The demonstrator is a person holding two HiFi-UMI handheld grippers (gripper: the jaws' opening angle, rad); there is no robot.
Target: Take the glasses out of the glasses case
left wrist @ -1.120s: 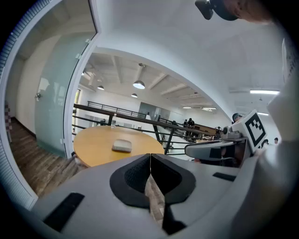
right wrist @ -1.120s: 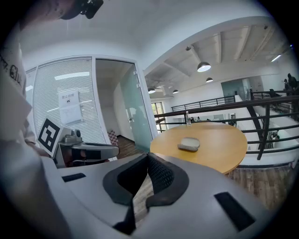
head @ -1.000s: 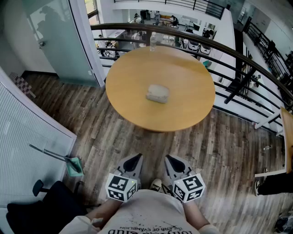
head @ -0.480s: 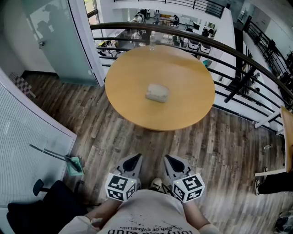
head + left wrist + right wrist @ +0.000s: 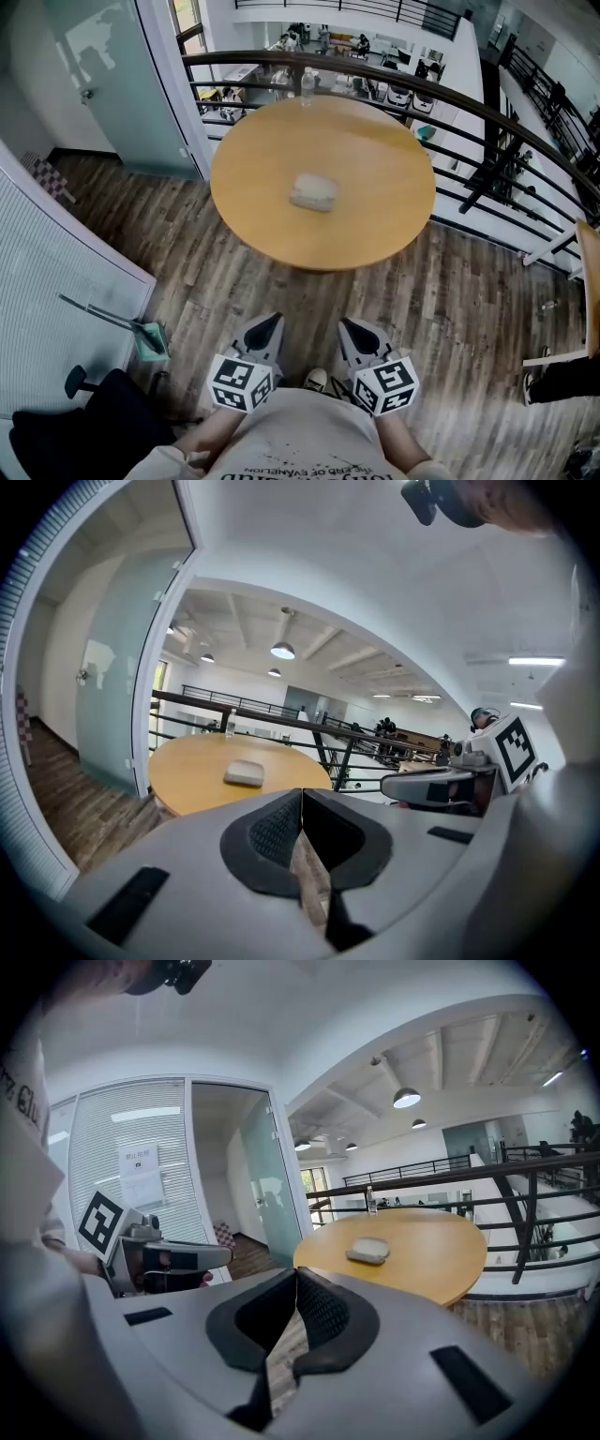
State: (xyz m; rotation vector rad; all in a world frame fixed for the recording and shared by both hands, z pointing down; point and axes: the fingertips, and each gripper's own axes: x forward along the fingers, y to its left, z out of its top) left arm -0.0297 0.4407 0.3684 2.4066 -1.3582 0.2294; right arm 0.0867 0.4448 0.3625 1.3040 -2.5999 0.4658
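A closed pale grey glasses case [image 5: 313, 191] lies near the middle of a round wooden table [image 5: 375, 225]. It also shows small and far off as the case [image 5: 245, 773] in the left gripper view and the case [image 5: 367, 1251] in the right gripper view. The glasses are not visible. My left gripper [image 5: 266, 327] and right gripper [image 5: 354, 331] are held close to my body over the floor, well short of the table. Both have their jaws pressed together with nothing between them.
A clear water bottle [image 5: 306, 85] stands at the table's far edge. A dark metal railing [image 5: 487, 112] curves behind the table. A glass door [image 5: 103, 75] is at the left, a dustpan [image 5: 150, 339] and a black chair [image 5: 84, 431] at lower left. Wooden floor [image 5: 469, 309] surrounds the table.
The view has shifted slightly, so the table and case sit a little further left and up. Both grippers stay shut near my body.
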